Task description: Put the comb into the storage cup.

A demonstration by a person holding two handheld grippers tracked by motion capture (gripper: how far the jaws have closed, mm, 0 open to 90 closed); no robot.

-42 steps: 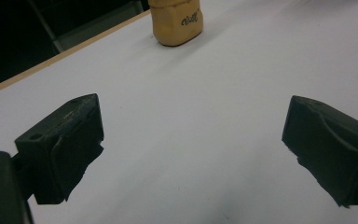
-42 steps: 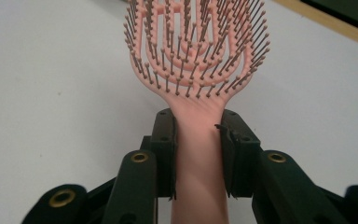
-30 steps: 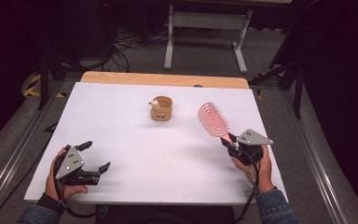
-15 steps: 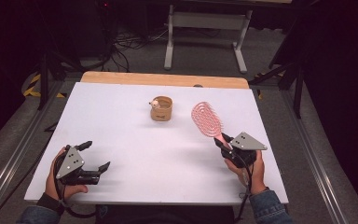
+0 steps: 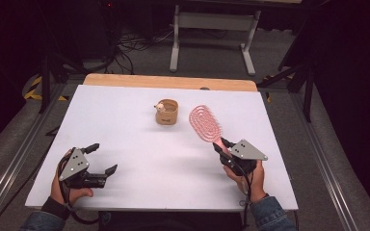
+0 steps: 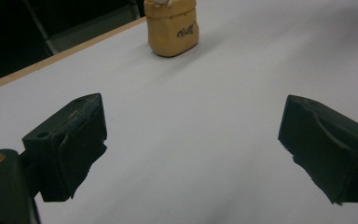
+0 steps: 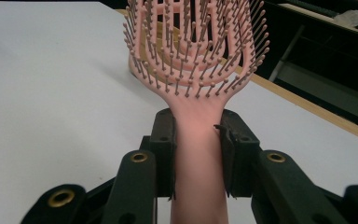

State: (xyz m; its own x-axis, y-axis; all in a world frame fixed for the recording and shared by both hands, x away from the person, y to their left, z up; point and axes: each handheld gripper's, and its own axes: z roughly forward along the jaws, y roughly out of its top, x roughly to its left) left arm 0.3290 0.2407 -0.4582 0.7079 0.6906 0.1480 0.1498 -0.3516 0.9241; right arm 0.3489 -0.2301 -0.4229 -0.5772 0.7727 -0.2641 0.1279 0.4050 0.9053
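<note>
A pink vented hairbrush [image 5: 205,123] [image 7: 193,51] is held up off the white table [image 5: 125,120], its head pointing away from me toward a small tan holder [image 5: 166,112] [image 6: 171,28]. My right gripper [image 5: 221,148] [image 7: 197,147] is shut on the brush's handle, both pads pressed against its sides. The tan holder stands upright near the table's middle back, with something small and white at its rim. At the front left my left gripper [image 5: 101,159] [image 6: 191,154] rests low over the table, jaws wide apart with nothing between them.
The table's far edge is a wooden strip [image 5: 168,82]. Beyond it stand a grey metal frame [image 5: 212,29] and loose cables [image 5: 130,45] on the floor. Dark stands flank both sides of the table.
My right gripper has carried the hairbrush leftward, bringing its head closer to the tan holder. The left gripper has stayed where it was.
</note>
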